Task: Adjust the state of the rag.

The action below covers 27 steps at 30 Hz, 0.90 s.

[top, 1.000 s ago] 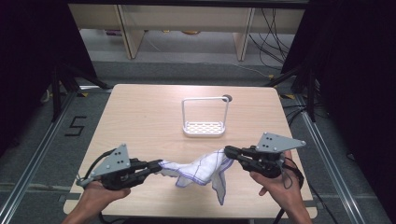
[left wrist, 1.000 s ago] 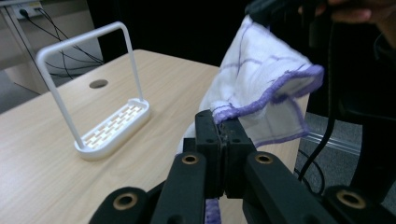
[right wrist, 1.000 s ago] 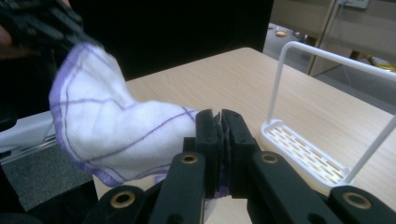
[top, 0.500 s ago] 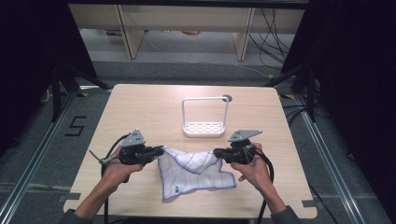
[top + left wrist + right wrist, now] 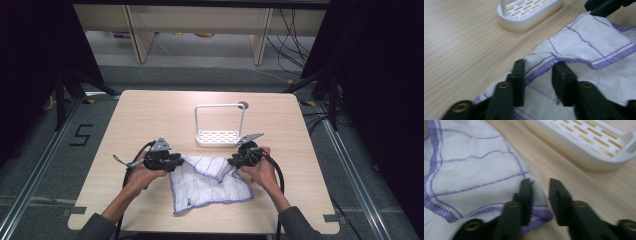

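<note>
The cloth (image 5: 210,181) is lying on the table (image 5: 150,115) between my two tongs, its far edge folded back over itself, and both tongs have just been opening. The left tongs (image 5: 539,75) sit at the cloth's left corner with the purple hem running through the gap but nothing pinched, so that side's let go. The right tongs (image 5: 541,192) are parted too, one jaw over the cloth's corner and the other over bare wood, so released as well. I reckon the step here is laying the cloth flat, and to do it right I'd back both tongs straight out without snagging the hem, then sort out that folded-over flap. The gripper views give me the hem and jaw gaps up close, while the high view shows the whole crooked shape and the white rack (image 5: 220,136) just beyond the tongs.
</note>
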Tool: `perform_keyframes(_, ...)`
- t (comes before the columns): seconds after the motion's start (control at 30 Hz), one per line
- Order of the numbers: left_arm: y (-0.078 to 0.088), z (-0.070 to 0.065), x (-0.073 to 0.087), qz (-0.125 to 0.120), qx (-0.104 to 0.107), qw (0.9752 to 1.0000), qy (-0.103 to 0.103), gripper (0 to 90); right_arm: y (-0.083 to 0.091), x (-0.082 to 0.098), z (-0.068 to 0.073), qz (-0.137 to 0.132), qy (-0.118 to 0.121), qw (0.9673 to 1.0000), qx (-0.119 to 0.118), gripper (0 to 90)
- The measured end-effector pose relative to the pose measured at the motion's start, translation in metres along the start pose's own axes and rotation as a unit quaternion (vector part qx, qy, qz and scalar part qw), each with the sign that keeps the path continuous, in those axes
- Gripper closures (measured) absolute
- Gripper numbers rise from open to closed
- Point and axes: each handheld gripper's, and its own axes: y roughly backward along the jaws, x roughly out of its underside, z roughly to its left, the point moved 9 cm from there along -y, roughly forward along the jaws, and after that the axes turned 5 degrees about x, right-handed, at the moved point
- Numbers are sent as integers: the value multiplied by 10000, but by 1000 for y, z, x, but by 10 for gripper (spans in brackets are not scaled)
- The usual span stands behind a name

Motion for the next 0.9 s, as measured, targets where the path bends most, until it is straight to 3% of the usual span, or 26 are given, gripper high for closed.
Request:
perform_keyframes(0.03, 4, -1, 0, -32, -47, 10000, 80, 616, 0, 0, 0, 0, 0, 10000, 0, 660)
perform_keyframes(0.07, 15, -3, 0, -71, -128, 9999, 66, 526, 9, -1, -1, -77, 73, 9999, 130, 600)
perform_keyframes(0.1, 15, -3, 0, -71, -128, 9999, 66, 486, 9, -1, -1, -77, 73, 9999, 130, 600)
perform_keyframes(0.13, 29, -4, 0, -158, -325, 9991, 203, 430, 23, -2, -3, -223, 84, 9990, 381, 539)
perform_keyframes(0.17, 29, -4, 0, -158, -325, 9991, 203, 406, 23, -2, -3, -223, 84, 9990, 381, 539)
perform_keyframes(0.2, 43, -11, 2, -222, -320, 9986, 362, 389, 38, 1, -2, -209, 66, 9988, 434, 514)
perform_keyframes(0.3, 60, -36, 12, -278, -112, 9992, 257, 379, 59, 10, 3, -354, 172, 9982, 462, 496)
perform_keyframes(0.4, 68, -62, 28, -290, 46, 9991, 289, 362, 75, 27, 12, -361, 306, 9980, 418, 491)
perform_keyframes(0.43, 68, -62, 28, -290, 46, 9991, 289, 363, 75, 27, 12, -361, 306, 9980, 418, 491)
perform_keyframes(0.47, 70, -72, 38, -182, 137, 9994, 273, 363, 79, 33, 17, -333, 229, 9985, 374, 492)
perform_keyframes(0.53, 66, -93, 53, -79, 383, 9988, 303, 374, 84, 51, 27, -396, 301, 9984, 271, 517)
perform_keyframes(0.57, 64, -97, 59, 54, 398, 9989, 248, 374, 85, 56, 30, -359, 268, 9987, 261, 521)
perform_keyframes(0.67, 58, -102, 65, 126, 451, 9987, 187, 381, 85, 67, 32, -225, 264, 9991, 241, 521)
perform_keyframes(0.77, 50, -107, 75, 322, 473, 9983, 61, 406, 79, 75, 34, -299, 342, 9986, 259, 522)
perform_keyframes(0.83, 45, -112, 76, 323, 518, 9981, 50, 427, 76, 81, 34, -151, 322, 9992, 199, 527)
perform_keyframes(0.87, 45, -113, 76, 401, 548, 9977, -71, 433, 74, 84, 33, -48, 273, 9994, 230, 527)
perform_keyframes(0.9, 43, -115, 75, 319, 536, 9980, -40, 438, 74, 87, 34, 33, 148, 9996, 243, 528)
